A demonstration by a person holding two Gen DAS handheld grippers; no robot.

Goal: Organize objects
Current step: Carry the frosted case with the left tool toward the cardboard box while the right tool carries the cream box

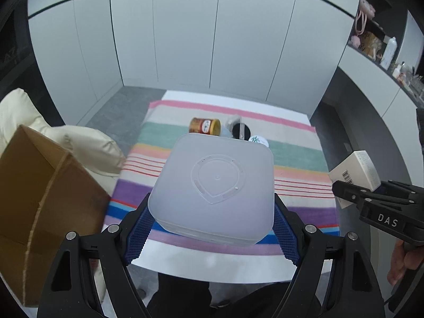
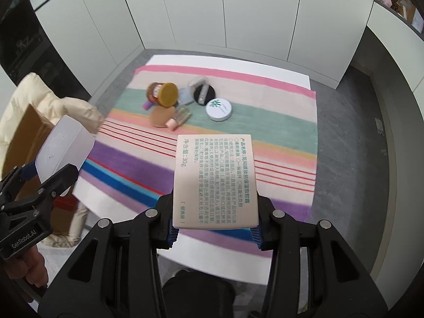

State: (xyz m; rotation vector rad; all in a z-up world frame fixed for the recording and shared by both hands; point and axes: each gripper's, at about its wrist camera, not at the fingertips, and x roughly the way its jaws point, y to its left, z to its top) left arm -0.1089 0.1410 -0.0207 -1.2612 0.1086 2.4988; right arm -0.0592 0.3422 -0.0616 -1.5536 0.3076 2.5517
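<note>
White cabinet doors back a white table [image 2: 291, 71] under a striped cloth [image 2: 286, 122]. Far across it cluster one brown jar [image 2: 163, 94], one white round tin [image 2: 219, 109], one black compact [image 2: 203, 93] and a few smaller bits. The left gripper [image 1: 212, 228] clamps one frosted square box [image 1: 216, 188] held above the near edge; the right gripper [image 2: 215, 232] pinches one cream carton [image 2: 215, 180]. The near stripes lie bare; a cardboard box [image 1: 39, 206] crowds the left

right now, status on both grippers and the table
Left gripper shut on frosted box. Right gripper shut on carton. Both lifted clear of the cloth. Jar, tin and small items left there.
</note>
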